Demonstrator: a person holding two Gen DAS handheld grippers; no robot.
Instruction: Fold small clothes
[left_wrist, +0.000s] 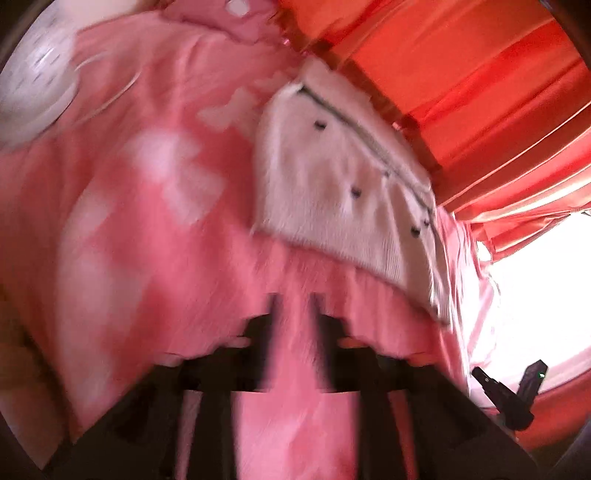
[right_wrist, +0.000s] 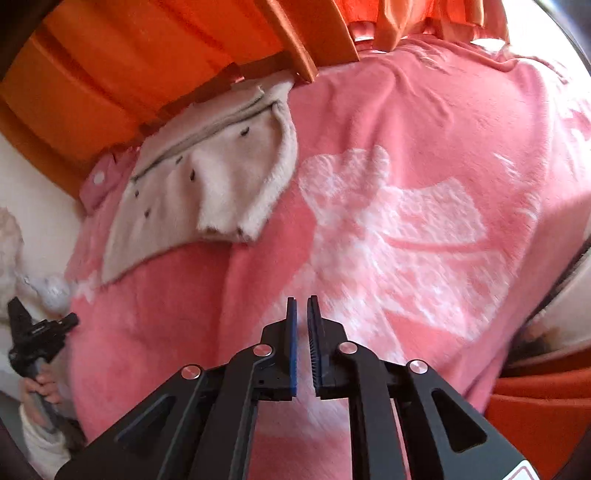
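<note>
2 claws over pink blanket. Left claw fingers parted, nothing held, view blurred. Right claw narrowly parted, nothing held. Cream knit garment lies flat on blanket, beside orange curtain, apart from both.

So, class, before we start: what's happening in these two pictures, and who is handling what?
A person is holding a two-finger gripper in each hand above a pink blanket spread over a bed. A small cream fuzzy garment lies on the blanket near the orange curtain, partly folded over on itself. Neither gripper is touching it. The right gripper hovers over the blanket with its jaws nearly closed and empty. The left gripper, blurred, has a small gap between its jaws and also holds nothing.
</note>
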